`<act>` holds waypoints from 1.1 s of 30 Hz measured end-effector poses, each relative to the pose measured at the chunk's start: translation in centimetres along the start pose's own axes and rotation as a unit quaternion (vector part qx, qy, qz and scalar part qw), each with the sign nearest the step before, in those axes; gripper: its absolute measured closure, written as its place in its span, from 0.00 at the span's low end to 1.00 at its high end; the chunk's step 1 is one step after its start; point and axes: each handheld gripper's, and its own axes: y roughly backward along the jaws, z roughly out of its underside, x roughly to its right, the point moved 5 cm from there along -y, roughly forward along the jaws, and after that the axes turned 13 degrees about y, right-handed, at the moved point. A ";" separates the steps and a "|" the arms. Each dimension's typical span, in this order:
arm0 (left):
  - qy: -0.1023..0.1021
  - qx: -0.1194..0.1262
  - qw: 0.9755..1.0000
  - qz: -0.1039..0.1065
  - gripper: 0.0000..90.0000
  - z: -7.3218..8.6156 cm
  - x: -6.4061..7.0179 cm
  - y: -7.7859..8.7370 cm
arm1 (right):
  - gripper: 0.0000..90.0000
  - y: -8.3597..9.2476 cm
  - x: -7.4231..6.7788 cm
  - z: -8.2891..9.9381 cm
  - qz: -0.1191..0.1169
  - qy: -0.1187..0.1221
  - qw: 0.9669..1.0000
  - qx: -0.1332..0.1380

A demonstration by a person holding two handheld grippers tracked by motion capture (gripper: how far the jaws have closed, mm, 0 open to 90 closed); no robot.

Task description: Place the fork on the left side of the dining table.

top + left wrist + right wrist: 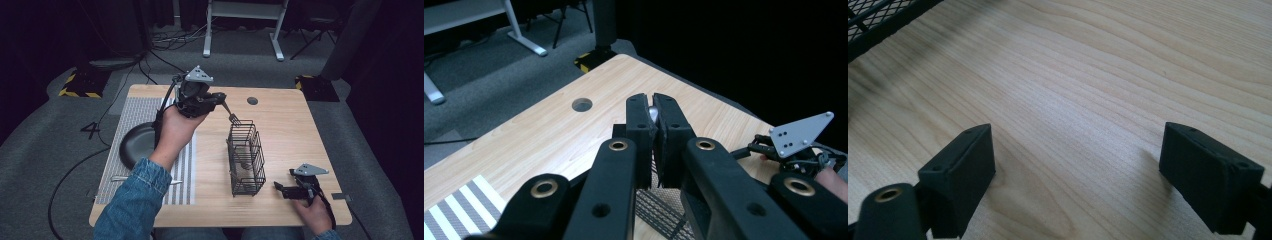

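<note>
The left gripper (216,100) is raised over the far middle of the table (290,125), its jaws pressed together on the handle of a fork (231,114). In the left gripper view (654,127) only a sliver of silver metal shows in the narrow slit between the two black pads. The fork slants down and away from the fingertips, tines lowest — they sit right at the top rim of the rack (245,157), at its far left corner. Whether the tines touch the wire is too fine to tell.

The rack is a black wire basket standing upright on the wood, just below and beyond the left fingertips and between the two grippers. Something pale lies inside it, blurred by the mesh.

The right gripper (284,190) rests low at the near right of the table, just beside the rack's near right corner. Its jaws stand wide apart with nothing between them — bare wood grain lies in the gap in the right gripper view (1078,170), and a corner of the rack's mesh (878,20) shows well past the left fingertip.

Behind the left hand (175,127), on a striped mat (135,112), sits a dark round plate (135,145); a thin silver utensil (122,178) lies on the mat nearer the person.
</note>
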 end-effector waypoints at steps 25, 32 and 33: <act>0.079 0.050 0.994 -0.058 0.96 -0.9 -10.6 4.0 | 0.16 0.0 0.0 0.0 0.001 0.000 1.000 -0.001; 0.100 0.059 0.991 -0.073 0.96 -0.7 -12.9 5.0 | 0.16 0.0 0.0 0.0 0.002 0.000 1.000 -0.001; 0.104 0.060 0.989 -0.083 0.96 -0.7 -13.6 5.2 | 0.16 0.0 0.0 0.0 0.002 0.000 1.000 -0.001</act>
